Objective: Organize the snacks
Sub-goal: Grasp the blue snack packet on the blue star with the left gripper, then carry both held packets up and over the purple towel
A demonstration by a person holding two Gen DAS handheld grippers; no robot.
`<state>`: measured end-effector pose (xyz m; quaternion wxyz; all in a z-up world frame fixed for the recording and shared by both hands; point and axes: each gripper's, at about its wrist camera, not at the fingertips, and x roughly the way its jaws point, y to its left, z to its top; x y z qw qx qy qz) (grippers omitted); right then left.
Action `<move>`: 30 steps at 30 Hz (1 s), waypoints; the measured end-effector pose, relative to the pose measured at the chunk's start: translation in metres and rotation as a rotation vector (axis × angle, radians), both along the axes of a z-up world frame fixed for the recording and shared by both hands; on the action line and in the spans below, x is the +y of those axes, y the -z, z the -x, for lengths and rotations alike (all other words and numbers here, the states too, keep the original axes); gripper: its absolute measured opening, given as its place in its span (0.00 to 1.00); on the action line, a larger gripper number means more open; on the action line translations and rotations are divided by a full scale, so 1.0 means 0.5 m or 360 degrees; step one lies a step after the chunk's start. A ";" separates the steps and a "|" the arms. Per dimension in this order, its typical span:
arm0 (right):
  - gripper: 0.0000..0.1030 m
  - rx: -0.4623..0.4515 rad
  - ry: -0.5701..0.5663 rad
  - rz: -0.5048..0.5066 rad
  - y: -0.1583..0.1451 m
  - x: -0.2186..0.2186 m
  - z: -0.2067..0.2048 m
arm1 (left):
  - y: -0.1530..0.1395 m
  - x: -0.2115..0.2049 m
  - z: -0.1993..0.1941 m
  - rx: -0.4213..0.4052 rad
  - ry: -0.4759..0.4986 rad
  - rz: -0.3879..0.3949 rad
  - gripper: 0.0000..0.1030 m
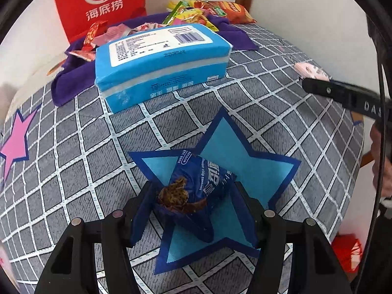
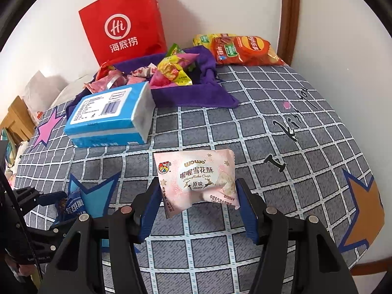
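My left gripper (image 1: 193, 203) is shut on a dark blue chocolate chip cookie packet (image 1: 198, 183), held over a light blue star (image 1: 227, 147) printed on the grey checked bedcover (image 1: 73, 171). My right gripper (image 2: 196, 203) is shut on a pink snowflake crisp packet (image 2: 198, 178), which hangs above the cover. In the right wrist view the blue packet (image 2: 71, 205) shows at the lower left. In the left wrist view the pink packet (image 1: 311, 71) shows at the right edge, above a black finger (image 1: 338, 93) of the right gripper.
A blue tissue pack (image 2: 110, 115) lies mid-bed. Behind it a purple cloth (image 2: 196, 95) holds several loose snacks (image 2: 171, 71). Orange chip bags (image 2: 245, 49) and a red paper bag (image 2: 125, 24) stand at the wall. A wooden door frame (image 2: 290, 12) rises at the back right.
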<state>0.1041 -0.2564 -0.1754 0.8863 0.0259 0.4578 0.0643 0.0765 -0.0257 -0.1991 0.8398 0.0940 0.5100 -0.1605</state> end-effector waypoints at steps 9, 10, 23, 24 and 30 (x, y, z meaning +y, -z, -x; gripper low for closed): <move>0.57 0.0005 -0.0003 0.0000 0.002 0.004 -0.002 | -0.003 -0.007 0.010 -0.0063 0.0057 -0.0030 0.42; 0.57 0.0004 -0.0008 0.0000 0.001 0.005 -0.003 | -0.005 -0.004 0.009 -0.0062 0.0048 -0.0019 0.42; 0.57 -0.0087 -0.0068 0.0003 -0.071 0.035 -0.015 | -0.109 0.056 -0.014 -0.0165 -0.0084 0.0127 0.41; 0.57 -0.0097 -0.0073 0.0003 -0.079 0.038 -0.018 | -0.118 0.060 -0.016 -0.0177 -0.0095 0.0131 0.41; 0.57 -0.0139 -0.0104 -0.0002 -0.115 0.058 -0.036 | -0.181 0.094 -0.044 -0.0246 -0.0149 0.0196 0.41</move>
